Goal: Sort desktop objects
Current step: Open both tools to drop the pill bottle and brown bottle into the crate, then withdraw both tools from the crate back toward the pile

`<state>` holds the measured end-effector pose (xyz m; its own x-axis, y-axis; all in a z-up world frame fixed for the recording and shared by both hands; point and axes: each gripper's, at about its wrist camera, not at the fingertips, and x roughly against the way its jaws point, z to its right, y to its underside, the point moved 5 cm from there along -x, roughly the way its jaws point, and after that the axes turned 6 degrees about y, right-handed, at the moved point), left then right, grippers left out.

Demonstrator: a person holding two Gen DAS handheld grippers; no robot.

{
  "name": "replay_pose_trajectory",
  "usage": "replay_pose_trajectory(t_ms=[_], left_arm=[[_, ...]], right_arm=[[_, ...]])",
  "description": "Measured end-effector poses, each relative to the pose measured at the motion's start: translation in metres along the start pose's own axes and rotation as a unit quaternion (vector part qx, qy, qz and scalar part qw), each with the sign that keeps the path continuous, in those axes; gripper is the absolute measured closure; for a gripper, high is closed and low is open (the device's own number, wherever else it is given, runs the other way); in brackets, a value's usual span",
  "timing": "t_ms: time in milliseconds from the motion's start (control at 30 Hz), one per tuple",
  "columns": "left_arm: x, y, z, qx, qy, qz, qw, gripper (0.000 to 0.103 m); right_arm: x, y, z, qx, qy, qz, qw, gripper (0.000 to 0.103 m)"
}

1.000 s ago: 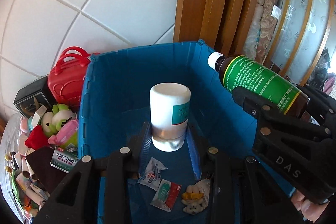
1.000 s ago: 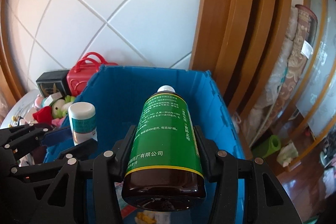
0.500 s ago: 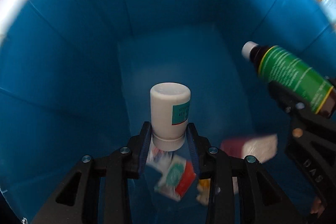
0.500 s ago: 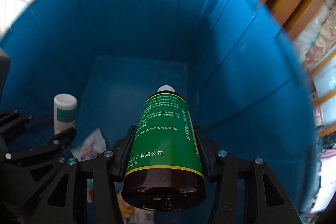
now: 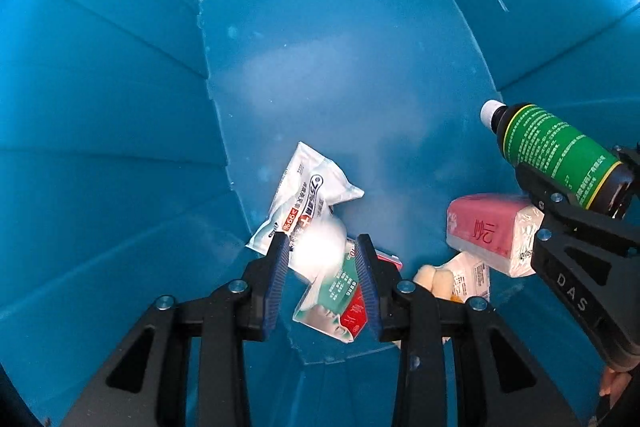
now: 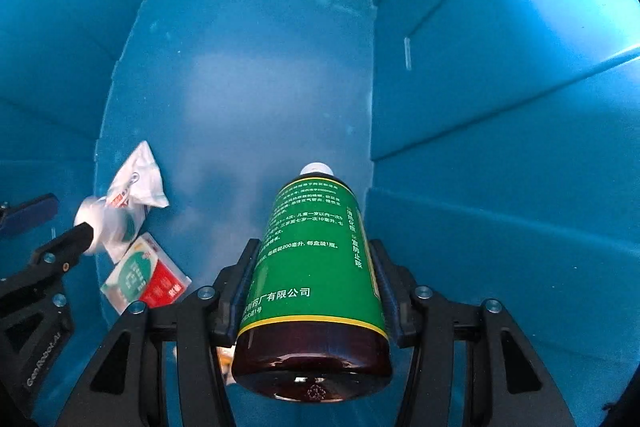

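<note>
- Left wrist view: left tongs (image 5: 322, 259) pinch a blurred white jar (image 5: 320, 247) over packets on the blue bin (image 5: 120, 107) floor.
- At 3 o'clock, right tongs (image 6: 316, 279) clamp the green-labelled brown bottle (image 6: 316, 267), cap pointing down.

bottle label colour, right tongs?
Green with a yellow border, on the brown bottle; right wrist view shows it best.

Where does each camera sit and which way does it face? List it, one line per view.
Left wrist: on the left hand-held gripper, facing down into the blue bin; its fingers clamp a white bottle.
Right wrist: on the right hand-held gripper, facing down likewise; fingers clamp a green-labelled bottle.
Shared: both bottles, red-green packet.
</note>
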<state>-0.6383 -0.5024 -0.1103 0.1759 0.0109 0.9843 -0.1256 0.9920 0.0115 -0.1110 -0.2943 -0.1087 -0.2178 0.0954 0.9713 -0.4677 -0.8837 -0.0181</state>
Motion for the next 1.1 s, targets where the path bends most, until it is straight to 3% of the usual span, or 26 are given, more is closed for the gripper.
replay_pose_trajectory(t_ms=[200,300,567,767,1100], left_arm=[[-0.002,-0.007,-0.007,0.006,-0.011,-0.011,0.9999,0.070],[-0.001,-0.008,-0.007,0.006,-0.011,-0.009,0.9999,0.069],[0.021,-0.008,-0.017,0.006,0.006,0.028,0.9996,0.069],[0.074,-0.002,-0.009,-0.009,0.028,0.102,0.9944,0.069],[0.185,0.058,-0.023,-0.034,0.051,0.241,0.9685,0.065]], right_arm=[[-0.007,-0.005,-0.005,0.005,-0.001,-0.012,1.000,0.050],[-0.006,-0.007,-0.004,0.006,0.001,-0.011,1.000,0.044],[0.020,-0.014,0.002,-0.007,-0.007,0.024,1.000,0.012],[0.073,-0.009,0.011,-0.004,-0.002,0.086,0.996,0.004],[0.179,0.041,0.006,-0.002,-0.004,0.198,0.980,0.000]])
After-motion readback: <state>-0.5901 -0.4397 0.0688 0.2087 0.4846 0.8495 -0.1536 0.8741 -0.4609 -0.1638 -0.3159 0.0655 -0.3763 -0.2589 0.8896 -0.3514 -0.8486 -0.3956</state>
